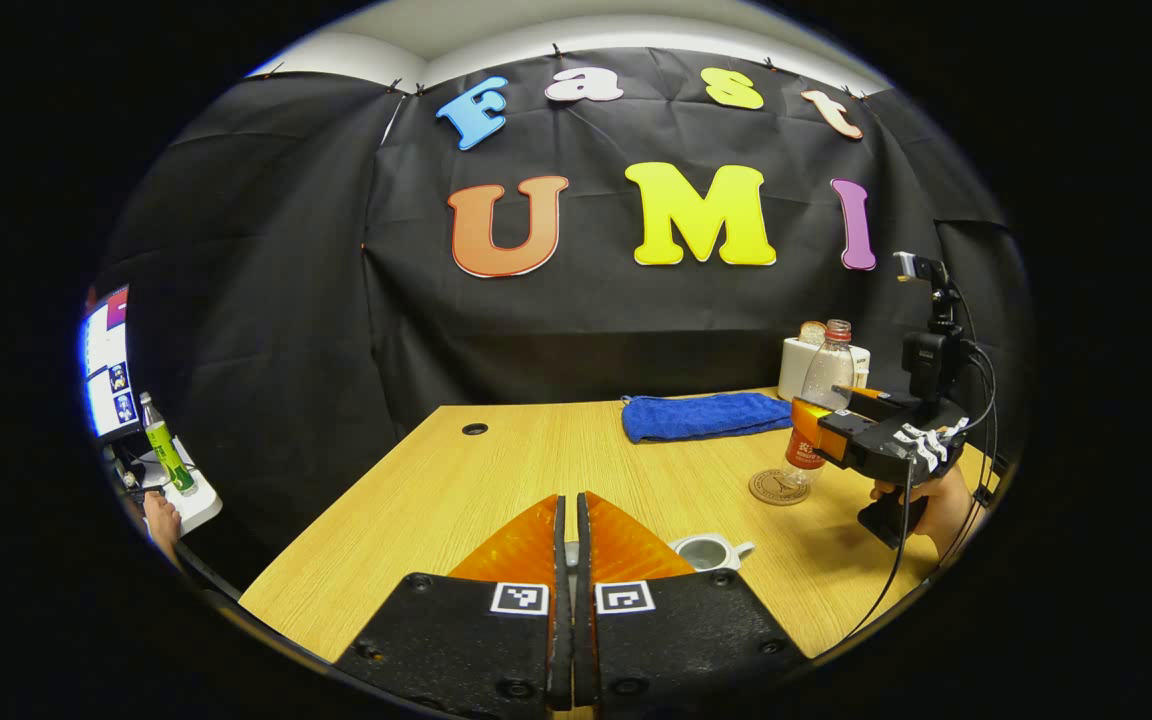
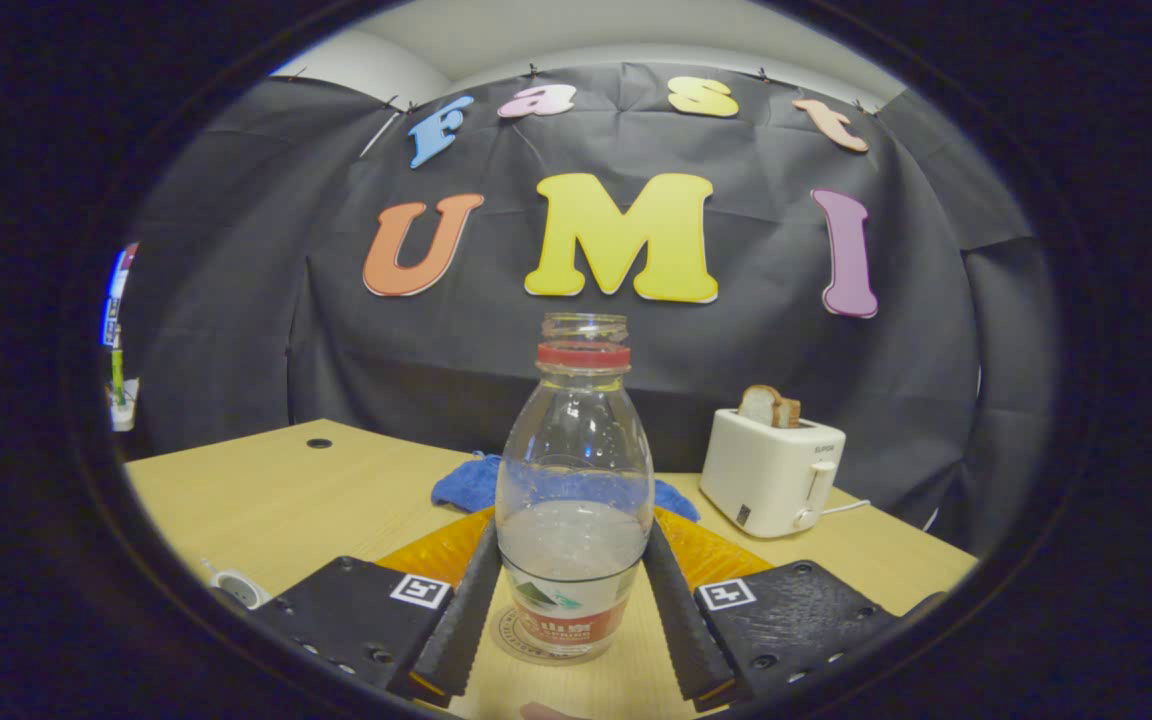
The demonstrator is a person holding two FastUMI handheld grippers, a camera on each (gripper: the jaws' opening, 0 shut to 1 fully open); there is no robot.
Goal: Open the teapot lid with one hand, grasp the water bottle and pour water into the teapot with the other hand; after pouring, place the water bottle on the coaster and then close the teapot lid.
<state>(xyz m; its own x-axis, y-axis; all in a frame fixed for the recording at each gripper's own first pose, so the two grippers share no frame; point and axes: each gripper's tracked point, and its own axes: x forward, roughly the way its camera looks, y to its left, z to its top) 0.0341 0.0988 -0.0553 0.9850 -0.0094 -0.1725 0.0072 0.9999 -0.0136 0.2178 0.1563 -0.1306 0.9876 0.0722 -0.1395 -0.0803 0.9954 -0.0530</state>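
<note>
Centre of the right gripper view, the uncapped water bottle (image 2: pixel 574 500) stands on the coaster (image 2: pixel 546 640), right gripper (image 2: pixel 569 590) fingers bracketing its half-full, likely light and squeezable body, label unreadable, while the left gripper (image 1: pixel 566 560) sits pinched closed, teapot (image 1: pixel 708 551) lower right, lidless.

Even overhead light, sharp focus (fisheye bending toward edges).

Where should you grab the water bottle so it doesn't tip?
Grip the water bottle around its wide lower body, where the sides run straight, coming level from the front as the right tool does now. It stands upright on the coaster, its neck narrow and open, so a low sideways squeeze probably holds steadiest.
</note>
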